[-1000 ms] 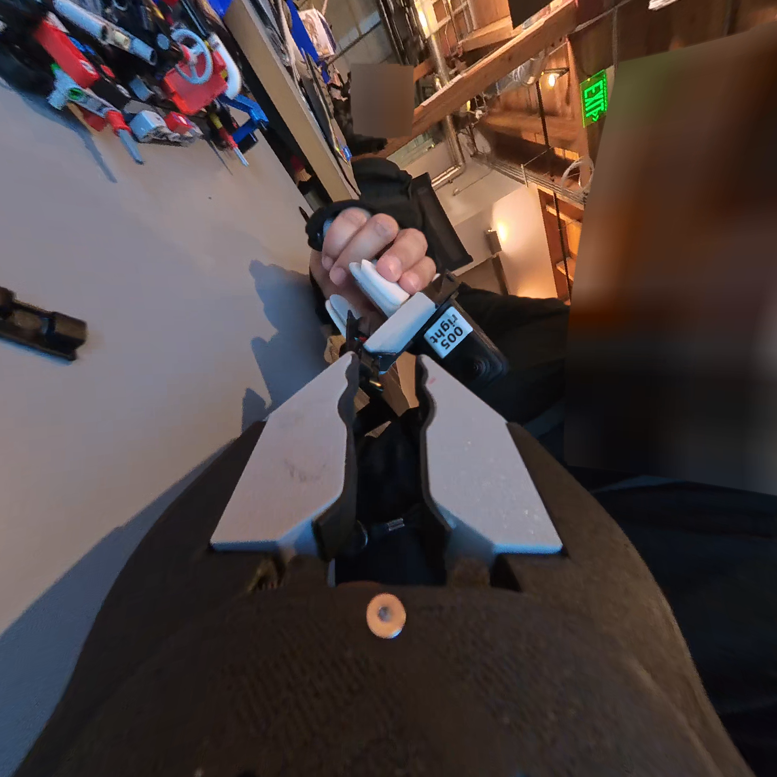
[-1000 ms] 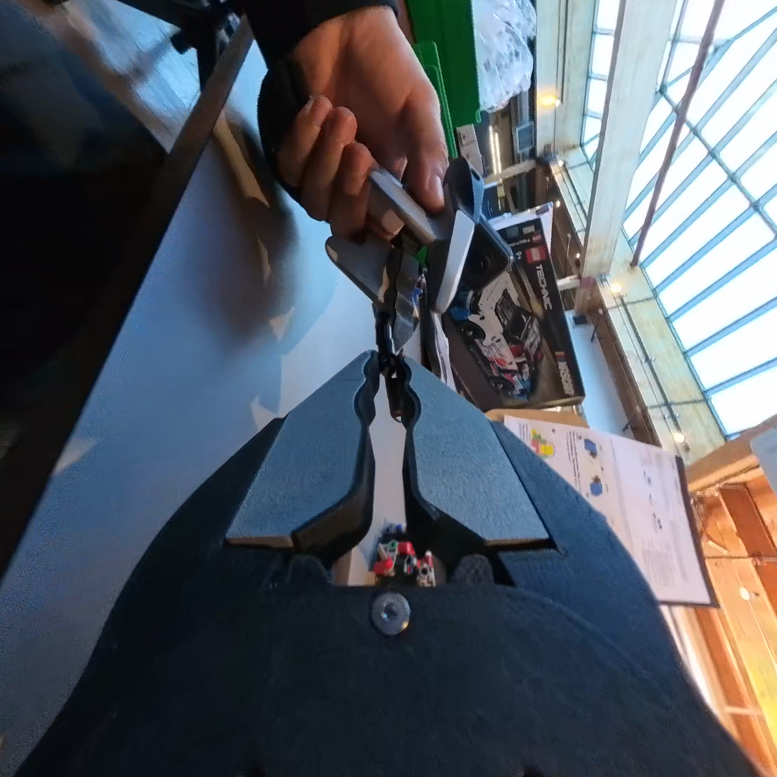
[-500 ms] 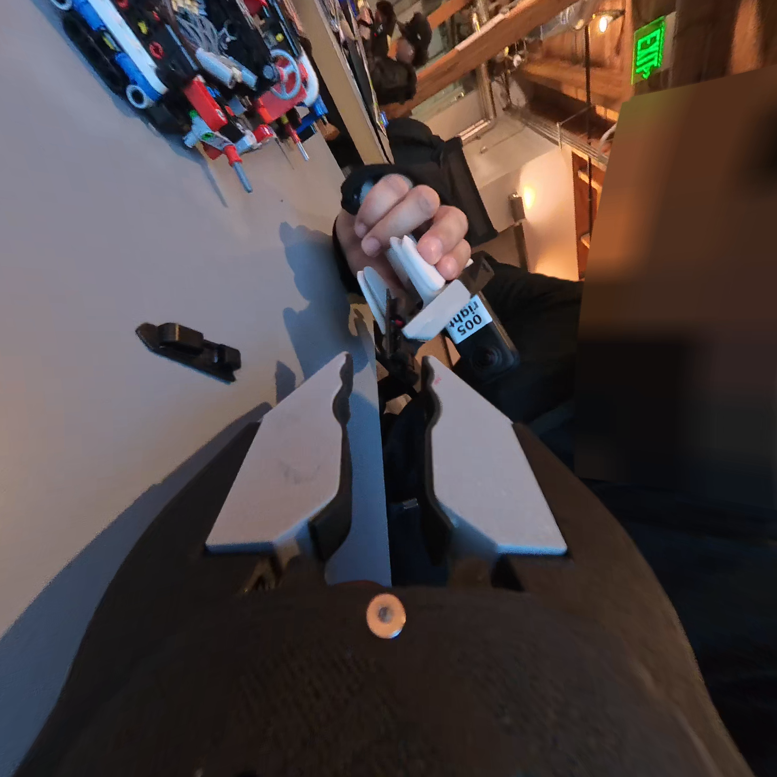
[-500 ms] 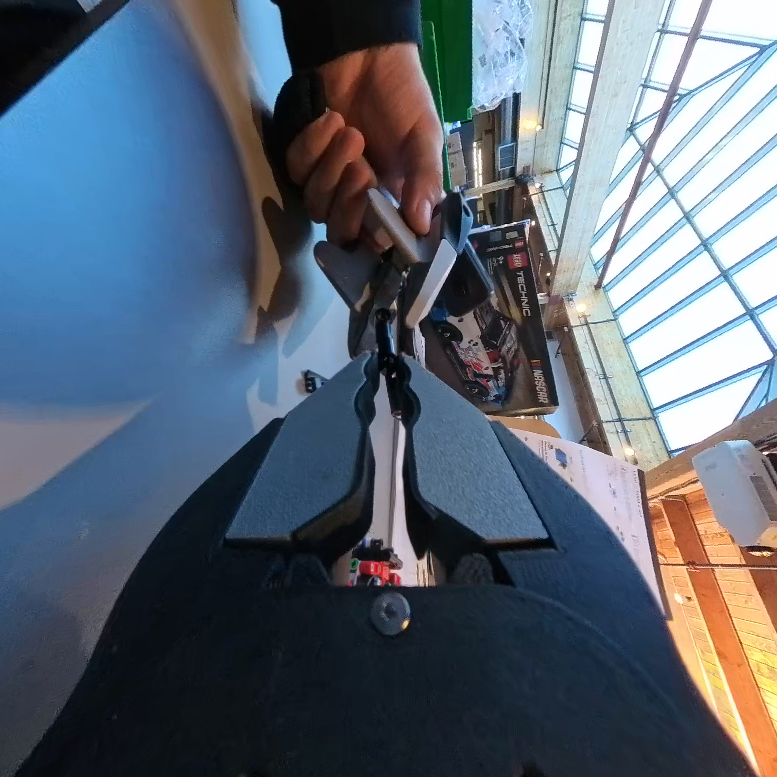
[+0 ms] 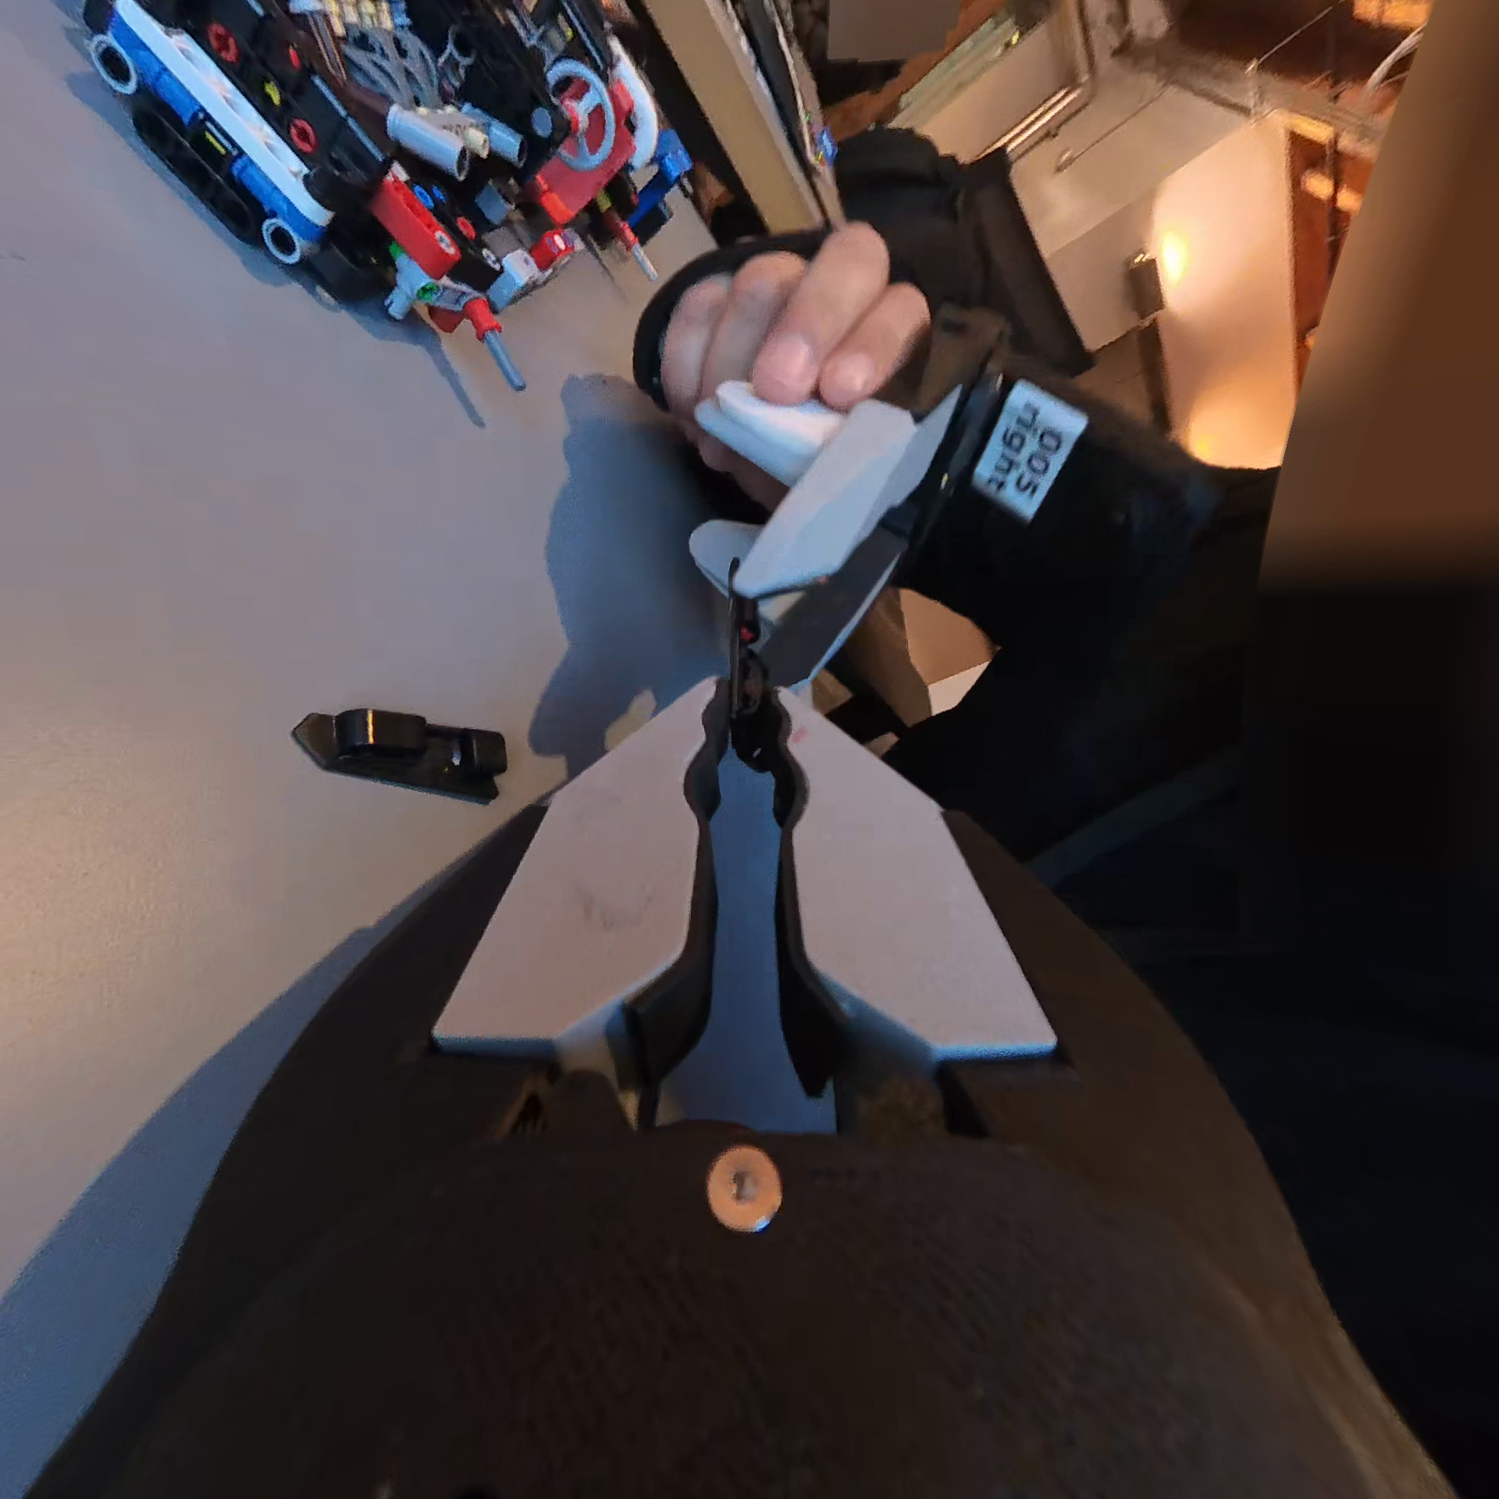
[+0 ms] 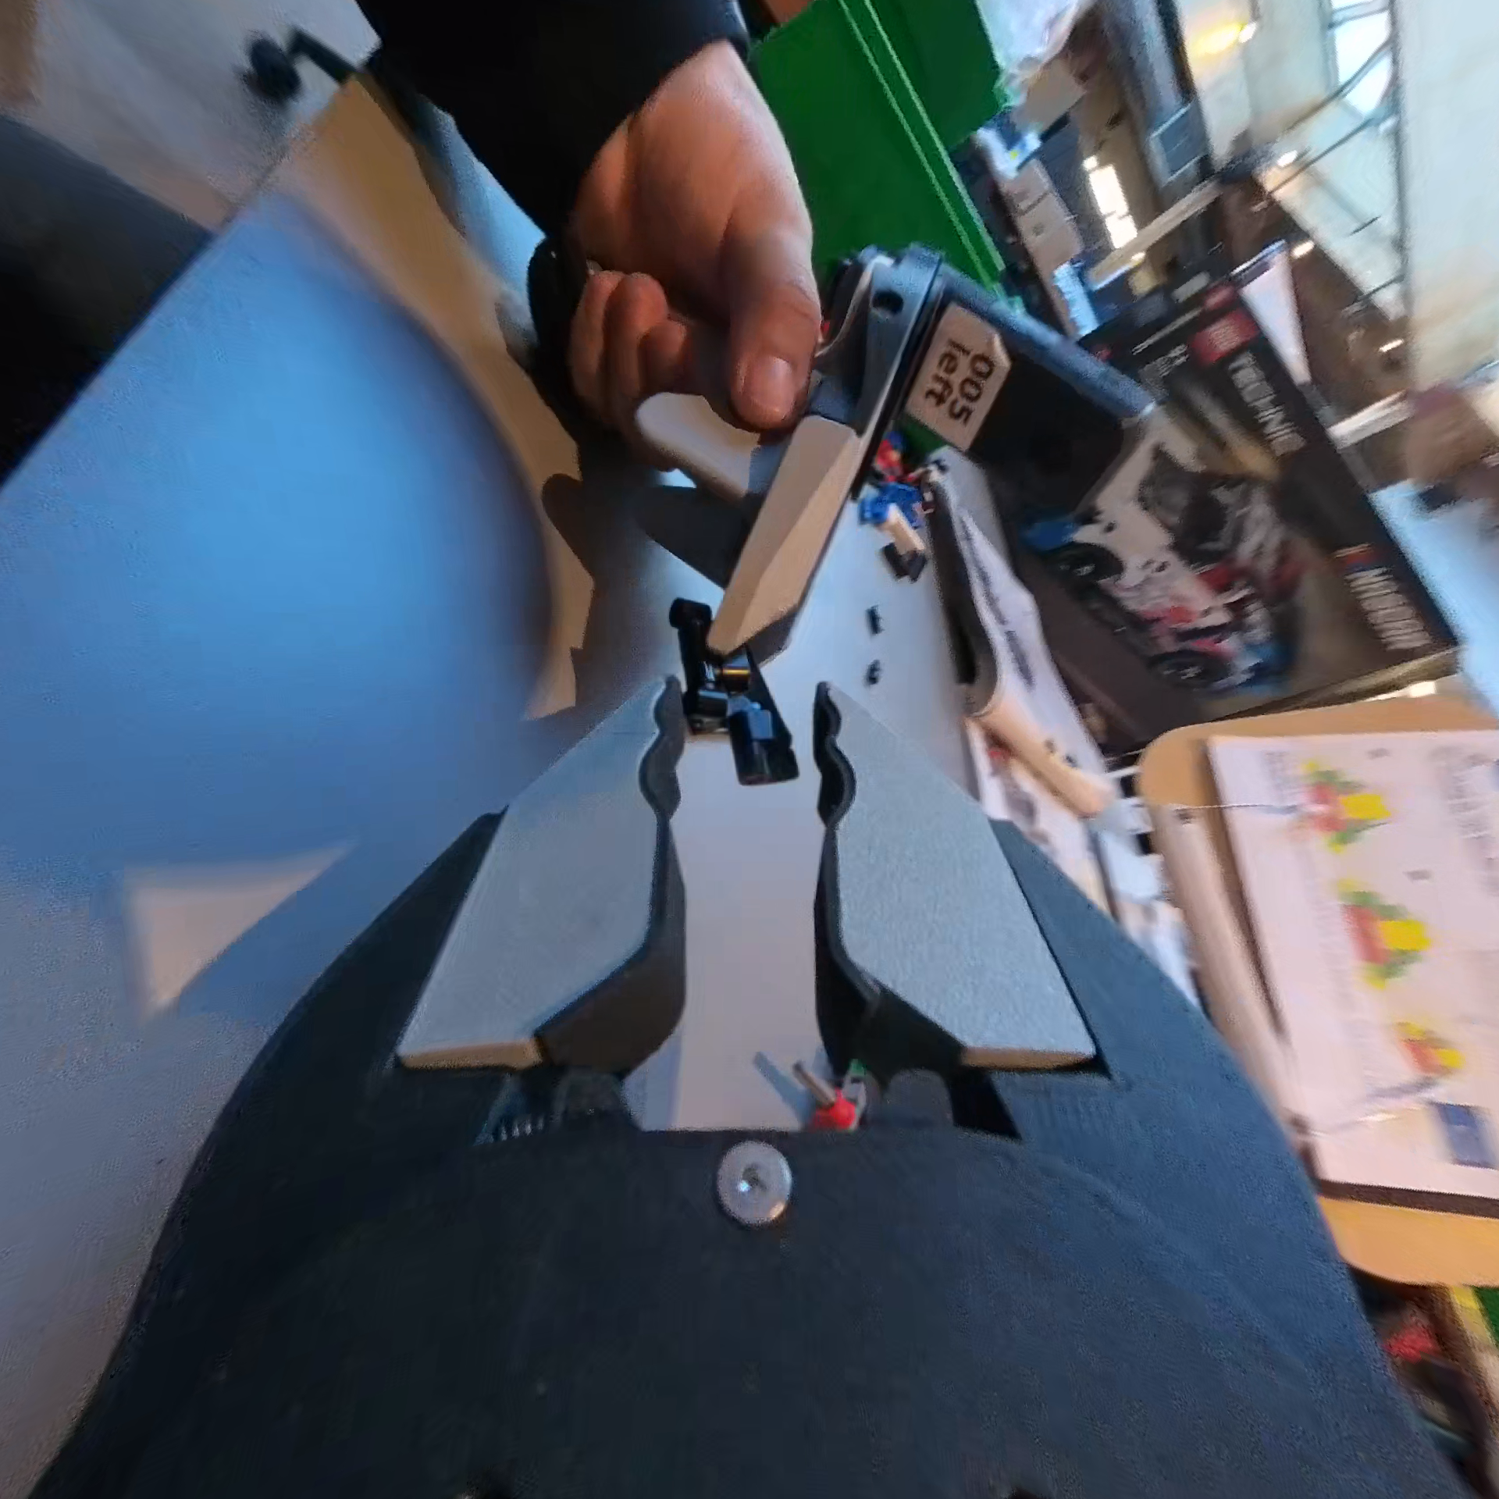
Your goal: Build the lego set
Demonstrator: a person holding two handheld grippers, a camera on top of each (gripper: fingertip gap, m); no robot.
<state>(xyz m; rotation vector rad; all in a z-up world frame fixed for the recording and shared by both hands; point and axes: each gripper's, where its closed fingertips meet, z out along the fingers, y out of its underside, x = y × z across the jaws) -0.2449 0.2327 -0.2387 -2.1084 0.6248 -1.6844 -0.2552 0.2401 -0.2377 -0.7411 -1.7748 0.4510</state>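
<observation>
Right tongs (image 6: 742,714) now parted, formerly closed on the black piece (image 6: 734,702); piece is gripped by left tongs (image 5: 746,714), between the right tips.

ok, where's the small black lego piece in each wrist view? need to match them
Left wrist view: small black lego piece just above centre, pinched at the left gripper fingertips.
Right wrist view: the piece just above centre, between the open right gripper fingers, held by the other gripper's tips.
Shared landmark: the pale table, behind the piece in both.
</observation>
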